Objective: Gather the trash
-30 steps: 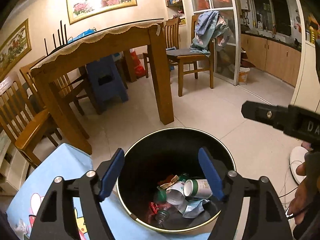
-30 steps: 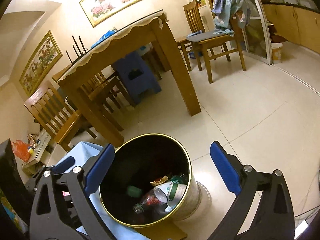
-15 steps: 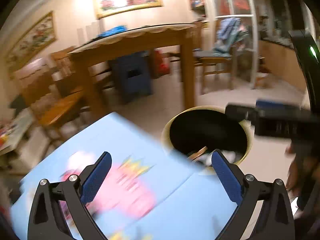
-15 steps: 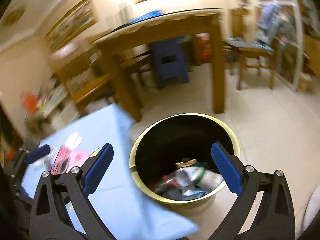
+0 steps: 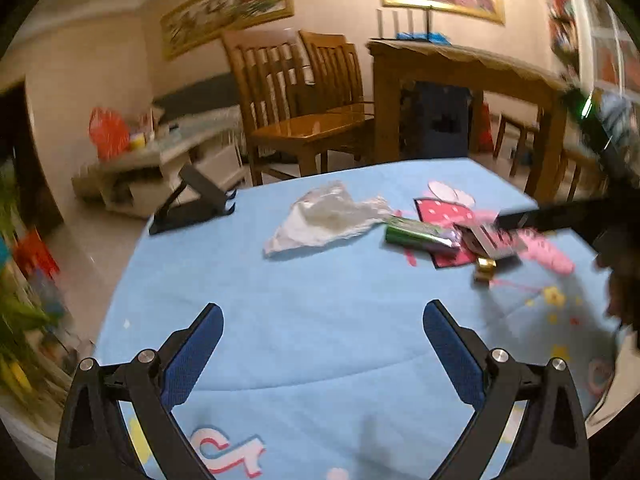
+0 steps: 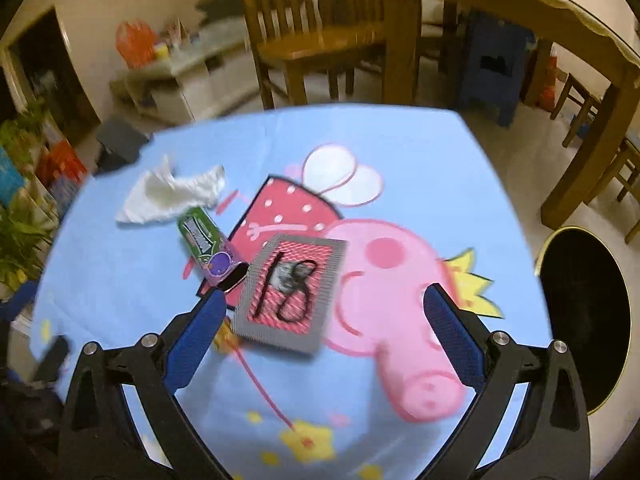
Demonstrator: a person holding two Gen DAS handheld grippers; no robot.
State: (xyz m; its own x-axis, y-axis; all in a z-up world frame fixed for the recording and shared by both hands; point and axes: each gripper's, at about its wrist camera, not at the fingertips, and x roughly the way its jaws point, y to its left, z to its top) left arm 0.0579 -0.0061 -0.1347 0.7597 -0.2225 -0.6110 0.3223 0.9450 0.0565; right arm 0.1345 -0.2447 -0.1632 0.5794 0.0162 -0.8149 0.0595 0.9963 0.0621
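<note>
On the blue cartoon tablecloth (image 5: 320,340) lie a crumpled white plastic bag (image 5: 326,220), a green and purple wrapper tube (image 5: 420,236), a grey-framed red card marked 13 (image 6: 290,292) and a small gold scrap (image 5: 485,270). The bag (image 6: 172,192) and the tube (image 6: 208,244) also show in the right wrist view. My left gripper (image 5: 322,354) is open and empty above the near cloth. My right gripper (image 6: 320,334) is open and empty, hovering just over the card. The black bin with a gold rim (image 6: 584,316) stands on the floor to the right.
A black stand (image 5: 192,204) sits at the table's far left corner. Wooden chairs (image 5: 296,92) and a wooden dining table (image 5: 460,64) stand behind. A low white shelf (image 5: 160,160) with clutter is at the left. The right gripper's body (image 5: 580,216) crosses the left wrist view.
Both grippers have swung left from over the bin to over the table. The bin has left the left wrist view and sits at the right edge of the right wrist view.
</note>
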